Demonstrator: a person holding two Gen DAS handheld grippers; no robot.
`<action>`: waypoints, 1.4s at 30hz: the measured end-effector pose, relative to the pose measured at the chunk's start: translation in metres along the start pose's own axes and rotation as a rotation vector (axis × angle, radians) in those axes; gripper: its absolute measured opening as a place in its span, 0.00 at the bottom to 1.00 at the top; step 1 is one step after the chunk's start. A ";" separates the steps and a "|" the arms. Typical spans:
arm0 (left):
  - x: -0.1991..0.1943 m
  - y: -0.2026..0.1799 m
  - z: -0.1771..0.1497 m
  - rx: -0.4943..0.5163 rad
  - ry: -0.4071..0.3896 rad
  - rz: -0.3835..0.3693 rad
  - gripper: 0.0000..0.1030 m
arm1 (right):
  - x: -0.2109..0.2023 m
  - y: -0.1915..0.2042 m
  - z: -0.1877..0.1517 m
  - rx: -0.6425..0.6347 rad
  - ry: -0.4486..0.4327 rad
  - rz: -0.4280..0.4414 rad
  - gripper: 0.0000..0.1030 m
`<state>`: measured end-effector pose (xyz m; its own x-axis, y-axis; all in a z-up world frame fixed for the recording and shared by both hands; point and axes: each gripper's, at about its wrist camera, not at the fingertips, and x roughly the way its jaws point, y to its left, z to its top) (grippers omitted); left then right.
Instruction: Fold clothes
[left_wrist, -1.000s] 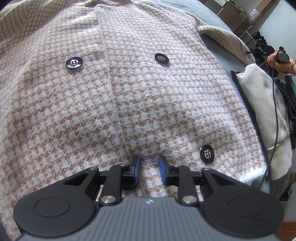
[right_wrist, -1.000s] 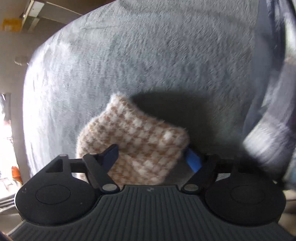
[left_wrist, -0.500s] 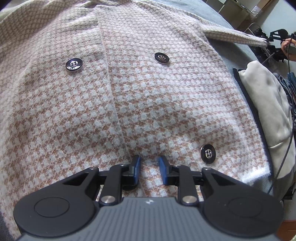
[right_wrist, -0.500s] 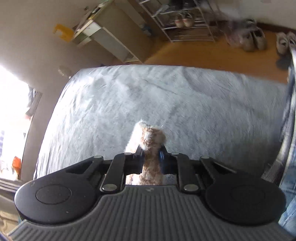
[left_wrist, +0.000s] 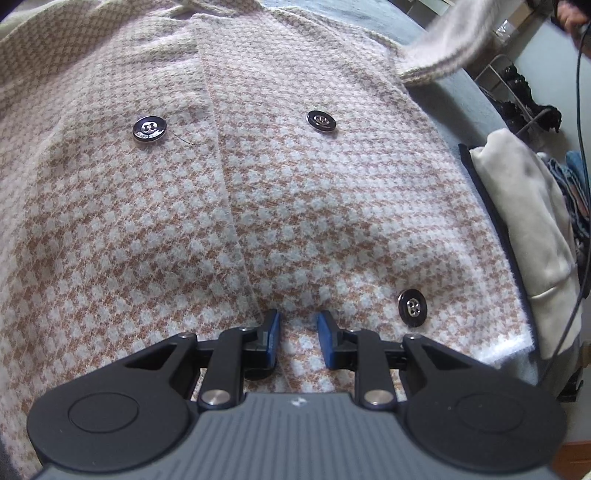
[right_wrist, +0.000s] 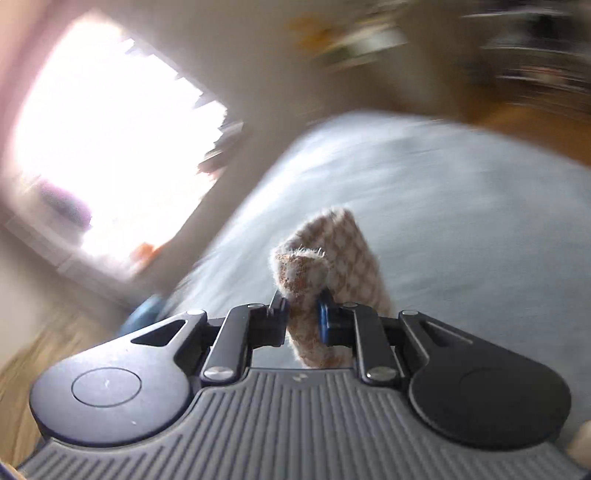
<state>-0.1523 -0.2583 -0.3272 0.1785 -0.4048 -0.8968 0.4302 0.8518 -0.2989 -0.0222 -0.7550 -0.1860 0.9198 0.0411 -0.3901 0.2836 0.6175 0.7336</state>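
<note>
A houndstooth coat (left_wrist: 332, 206) in tan and white, with dark buttons (left_wrist: 149, 128), lies spread flat on the grey bed (left_wrist: 458, 92). My left gripper (left_wrist: 298, 325) points down at its bottom hem near the front opening, narrowly shut with hem fabric between the blue pads. My right gripper (right_wrist: 303, 306) is shut on the end of the coat's sleeve (right_wrist: 347, 254) and holds it up above the bed (right_wrist: 461, 206). In the left wrist view that raised sleeve (left_wrist: 439, 44) shows blurred at the top right.
A folded cream garment (left_wrist: 524, 206) with a dark edge lies right of the coat, with more clothes behind it. A cable (left_wrist: 580, 147) hangs at the far right below a person's hand (left_wrist: 569, 14). A bright window (right_wrist: 103, 147) and wooden floor lie beyond the bed.
My right gripper closed on the sleeve end and lifted it off the bed, rolling as it rose. The sleeve now swings up over the coat's top right. The left gripper has stayed put.
</note>
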 end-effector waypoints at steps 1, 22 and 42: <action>-0.002 0.002 0.000 -0.014 -0.003 -0.008 0.25 | 0.002 0.026 -0.011 -0.063 0.036 0.087 0.14; -0.072 0.121 0.022 -0.326 -0.096 -0.075 0.38 | -0.089 0.133 -0.423 -1.627 0.985 0.499 0.16; -0.005 0.010 0.035 0.034 0.212 -0.234 0.44 | -0.159 0.067 -0.380 -0.843 0.970 -0.037 0.30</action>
<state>-0.1174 -0.2590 -0.3141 -0.1157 -0.5067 -0.8543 0.4681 0.7308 -0.4968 -0.2525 -0.4214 -0.2866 0.2417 0.3458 -0.9067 -0.2804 0.9194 0.2759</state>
